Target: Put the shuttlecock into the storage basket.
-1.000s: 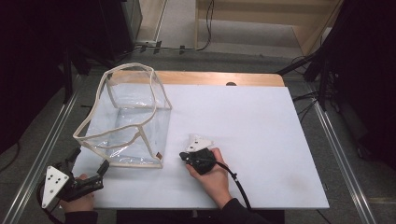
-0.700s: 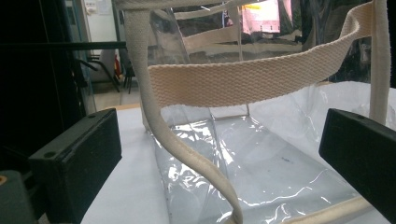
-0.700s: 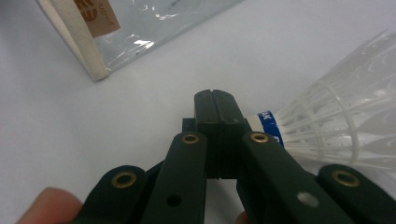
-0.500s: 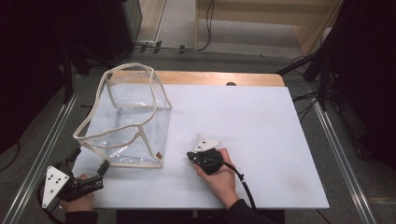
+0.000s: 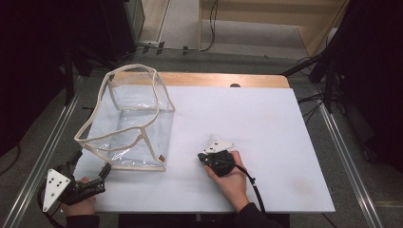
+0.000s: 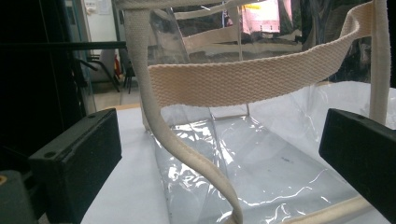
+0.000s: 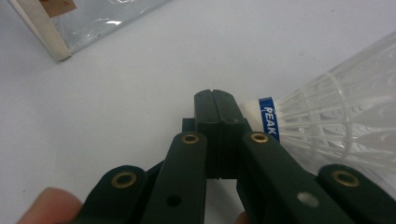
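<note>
the right gripper [image 7: 217, 100] — jaws pressed together, empty — has the shuttlecock [image 7: 336, 126] just to its right, cork end nearest, while the spread left gripper [image 5: 90, 164] faces the clear bag [image 5: 128, 118].

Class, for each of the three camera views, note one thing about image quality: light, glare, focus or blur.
High view: the white table is evenly lit and the surroundings fall dark. Left gripper view: glare streaks the clear bag; the near black pads look soft. Right gripper view: the shut right tool is fairly sharp, while the shuttlecock blurs toward the frame edge.
</note>
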Demonstrator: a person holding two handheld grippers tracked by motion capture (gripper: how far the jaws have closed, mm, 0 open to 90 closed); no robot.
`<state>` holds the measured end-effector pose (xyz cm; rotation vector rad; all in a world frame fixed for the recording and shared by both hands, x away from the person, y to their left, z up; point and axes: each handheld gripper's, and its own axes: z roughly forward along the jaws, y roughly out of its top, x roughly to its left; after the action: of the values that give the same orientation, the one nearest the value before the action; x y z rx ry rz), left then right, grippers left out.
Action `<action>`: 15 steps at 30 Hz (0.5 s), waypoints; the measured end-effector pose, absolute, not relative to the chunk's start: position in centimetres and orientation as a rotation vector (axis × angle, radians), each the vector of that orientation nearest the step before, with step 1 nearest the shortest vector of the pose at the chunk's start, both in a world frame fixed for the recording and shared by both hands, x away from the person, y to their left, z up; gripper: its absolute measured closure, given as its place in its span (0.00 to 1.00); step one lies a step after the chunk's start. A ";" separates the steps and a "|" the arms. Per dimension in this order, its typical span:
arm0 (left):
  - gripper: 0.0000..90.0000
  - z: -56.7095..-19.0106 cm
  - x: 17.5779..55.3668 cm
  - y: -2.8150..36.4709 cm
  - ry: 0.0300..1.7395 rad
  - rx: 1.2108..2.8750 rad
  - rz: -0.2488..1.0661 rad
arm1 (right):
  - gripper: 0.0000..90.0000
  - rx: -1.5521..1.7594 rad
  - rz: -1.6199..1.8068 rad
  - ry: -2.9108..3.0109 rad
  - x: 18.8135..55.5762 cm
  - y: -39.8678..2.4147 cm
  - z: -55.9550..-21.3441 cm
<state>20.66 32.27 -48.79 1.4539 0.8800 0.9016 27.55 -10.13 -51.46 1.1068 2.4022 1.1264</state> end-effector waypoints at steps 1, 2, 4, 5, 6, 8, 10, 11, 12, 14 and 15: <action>0.00 -48.8 20.7 32.3 0.880 1.453 0.901 | 0.98 1.115 1.121 2.397 27.5 -10.3 -51.4; 0.00 -48.8 20.7 32.3 0.880 1.453 0.901 | 0.98 1.119 1.122 2.395 27.5 -10.5 -51.5; 0.00 -48.8 20.7 32.3 0.880 1.454 0.901 | 0.98 1.129 1.119 2.390 27.4 -11.1 -51.5; 0.00 -48.8 20.7 32.3 0.880 1.454 0.901 | 0.98 1.129 1.119 2.390 27.4 -11.1 -51.5; 0.00 -48.8 20.7 32.3 0.880 1.455 0.902 | 0.98 1.135 1.118 2.386 27.3 -11.4 -51.5; 0.00 -48.8 20.7 32.3 0.880 1.454 0.902 | 0.98 1.145 1.116 2.385 27.2 -11.6 -51.5; 0.00 -48.8 20.7 32.2 0.880 1.454 0.902 | 0.98 1.151 1.113 2.385 27.1 -11.8 -51.5; 0.00 -48.8 20.7 32.2 0.880 1.454 0.902 | 0.98 1.146 1.109 2.382 27.1 -12.0 -51.5; 0.00 -48.8 20.7 32.3 0.880 1.454 0.902 | 0.98 1.151 1.108 2.382 27.0 -12.1 -51.5; 0.00 -48.8 20.7 32.2 0.880 1.454 0.901 | 0.98 1.155 1.108 2.375 26.9 -12.3 -51.5; 0.00 -48.8 20.7 32.2 0.880 1.455 0.902 | 0.98 1.158 1.107 2.374 26.9 -12.5 -51.5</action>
<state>20.67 32.25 -48.79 1.4546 0.8799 0.9017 26.87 -12.50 -51.51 1.1576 2.3742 1.1070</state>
